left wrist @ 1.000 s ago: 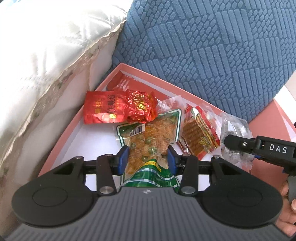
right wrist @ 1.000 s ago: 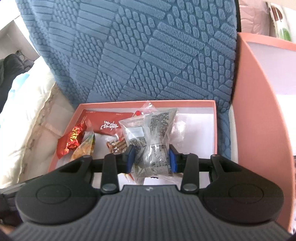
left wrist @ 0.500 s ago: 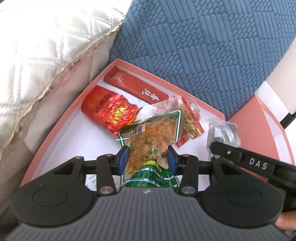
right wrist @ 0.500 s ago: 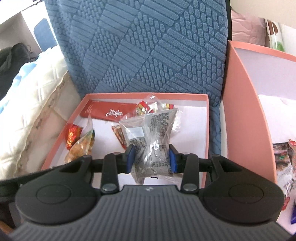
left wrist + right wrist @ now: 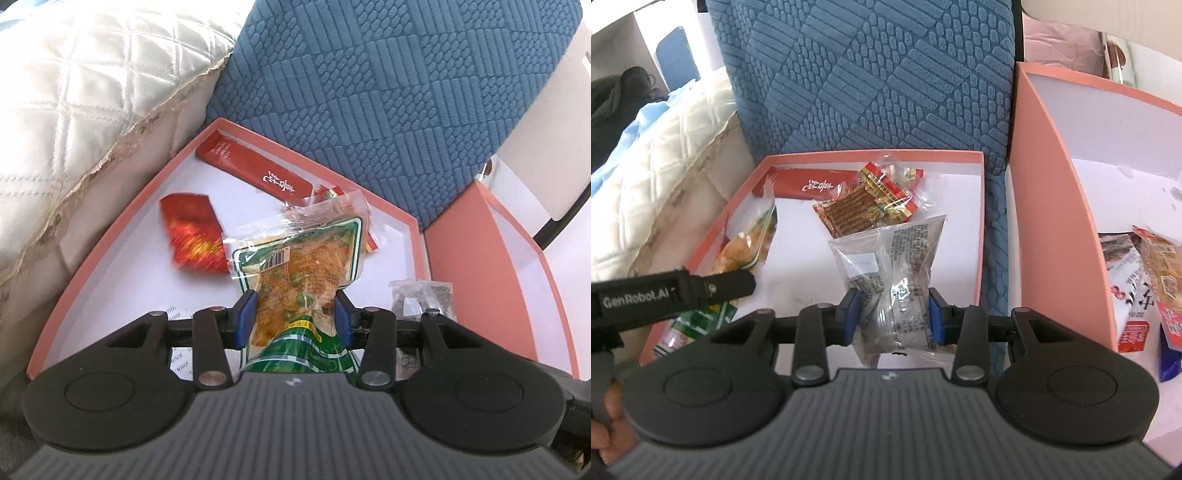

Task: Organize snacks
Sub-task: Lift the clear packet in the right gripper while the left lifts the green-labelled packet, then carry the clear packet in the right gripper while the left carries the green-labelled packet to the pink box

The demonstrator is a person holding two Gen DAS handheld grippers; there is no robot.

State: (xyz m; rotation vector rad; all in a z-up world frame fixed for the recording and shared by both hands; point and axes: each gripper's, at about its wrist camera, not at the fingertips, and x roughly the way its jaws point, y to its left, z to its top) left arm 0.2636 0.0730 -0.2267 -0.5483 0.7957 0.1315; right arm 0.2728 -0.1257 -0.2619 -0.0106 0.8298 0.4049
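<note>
My left gripper [image 5: 294, 314] is shut on a green-edged snack pack [image 5: 303, 269] with orange contents, lifted over the pink shallow box [image 5: 110, 236]. My right gripper [image 5: 892, 314] is shut on a clear grey snack bag [image 5: 897, 273] above the same box [image 5: 979, 221]. In that box lie a long dark-red packet [image 5: 251, 166], a shiny red wrapper [image 5: 195, 232] and a red-yellow pack of brown sticks [image 5: 864, 206]. The left gripper and its pack [image 5: 750, 243] show at the left of the right wrist view; the grey bag [image 5: 421, 299] shows at the right of the left wrist view.
A blue textured cushion [image 5: 871, 74] stands behind the box. A quilted cream blanket [image 5: 74, 110] borders it on the left. A second, taller pink box [image 5: 1056, 184] on the right holds several more snack packs [image 5: 1137, 280]. A hand [image 5: 605, 424] grips the left tool.
Both grippers have pulled back and up from the box, carrying their packs. More of the box floor and the long red packet now shows; the second box has come into view.
</note>
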